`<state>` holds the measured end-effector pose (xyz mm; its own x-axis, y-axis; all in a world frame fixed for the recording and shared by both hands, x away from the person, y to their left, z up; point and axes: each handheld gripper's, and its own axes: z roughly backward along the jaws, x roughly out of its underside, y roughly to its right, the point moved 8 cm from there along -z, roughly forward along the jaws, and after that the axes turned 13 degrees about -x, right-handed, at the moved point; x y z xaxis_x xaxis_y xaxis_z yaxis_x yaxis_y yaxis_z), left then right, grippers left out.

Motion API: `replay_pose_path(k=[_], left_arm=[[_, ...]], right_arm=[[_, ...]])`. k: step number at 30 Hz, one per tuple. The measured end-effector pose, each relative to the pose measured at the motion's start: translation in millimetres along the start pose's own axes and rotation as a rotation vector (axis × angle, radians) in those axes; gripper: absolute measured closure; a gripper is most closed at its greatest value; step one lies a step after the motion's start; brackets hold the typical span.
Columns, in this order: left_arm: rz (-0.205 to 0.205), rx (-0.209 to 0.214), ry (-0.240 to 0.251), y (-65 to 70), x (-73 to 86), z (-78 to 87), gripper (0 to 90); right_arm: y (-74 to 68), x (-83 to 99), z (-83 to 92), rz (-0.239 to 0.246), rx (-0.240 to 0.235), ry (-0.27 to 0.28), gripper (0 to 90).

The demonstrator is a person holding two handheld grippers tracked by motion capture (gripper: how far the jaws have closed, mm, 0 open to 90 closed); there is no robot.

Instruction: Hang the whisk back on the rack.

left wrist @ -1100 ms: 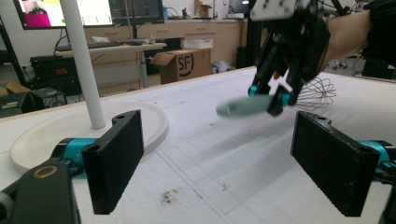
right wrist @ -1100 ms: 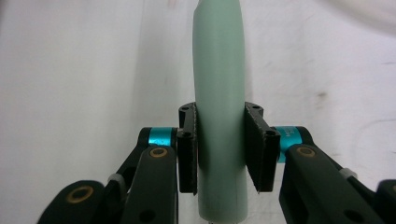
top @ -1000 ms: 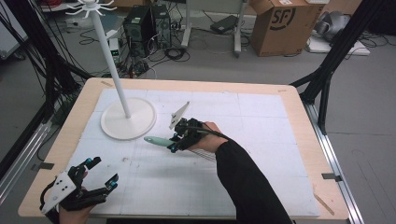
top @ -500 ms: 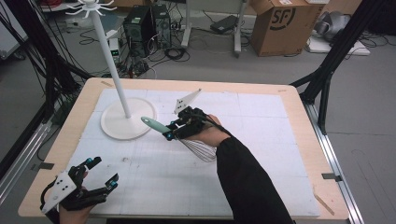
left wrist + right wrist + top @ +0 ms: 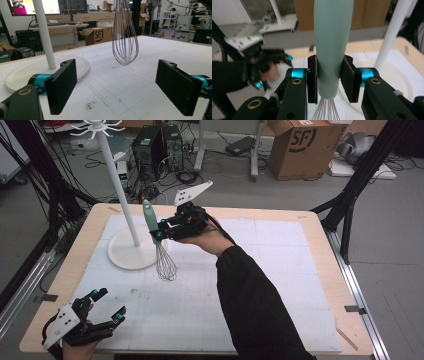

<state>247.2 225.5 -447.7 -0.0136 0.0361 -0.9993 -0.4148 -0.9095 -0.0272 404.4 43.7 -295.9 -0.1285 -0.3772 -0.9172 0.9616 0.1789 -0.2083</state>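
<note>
1. Right gripper (image 5: 329, 82) jaws are clamped on the whisk (image 5: 159, 245) at its pale green handle's lower end.
2. Whisk is held upright above the counter (image 5: 280, 285), near the stand (image 5: 131, 251); judged light, smooth handle possibly slippery, wires springy.
3. Left gripper (image 5: 102, 306) jaws stand wide, nothing between.

- The stand (image 5: 131, 251) sits on the desk (image 5: 280, 270) at its far left, with its pole upright.
- The whisk (image 5: 159, 245) hangs upright above the desk, just right of the stand's base, wires down and clear of the surface.
- The right gripper (image 5: 159, 231) clasps the whisk's handle from the right.
- The left gripper (image 5: 102, 307) rests at the near left corner, well apart from the whisk.
- A box (image 5: 298, 147) stands on the floor beyond the desk.
</note>
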Motion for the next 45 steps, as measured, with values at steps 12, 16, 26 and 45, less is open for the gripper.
replay_pose_path(k=[12,16,26,45], left_arm=[[0.004,-0.002,-0.005,-0.9,1.2,-1.0,18.0],[0.004,0.004,-0.014,-1.5,3.0,-1.8,18.0],[0.015,-0.001,-0.017,-4.5,4.3,-0.4,18.0],[0.027,0.004,0.001,-3.6,1.5,5.6,18.0]], right_arm=[[0.0,-48.4,-4.3,0.033,-0.062,0.100,69.4],[6.7,-66.3,-3.4,0.046,-0.066,0.110,69.4],[23.7,-110.6,-12.0,0.080,-0.087,0.108,69.4],[62.1,-127.2,-13.5,0.049,-0.080,0.105,69.4]])
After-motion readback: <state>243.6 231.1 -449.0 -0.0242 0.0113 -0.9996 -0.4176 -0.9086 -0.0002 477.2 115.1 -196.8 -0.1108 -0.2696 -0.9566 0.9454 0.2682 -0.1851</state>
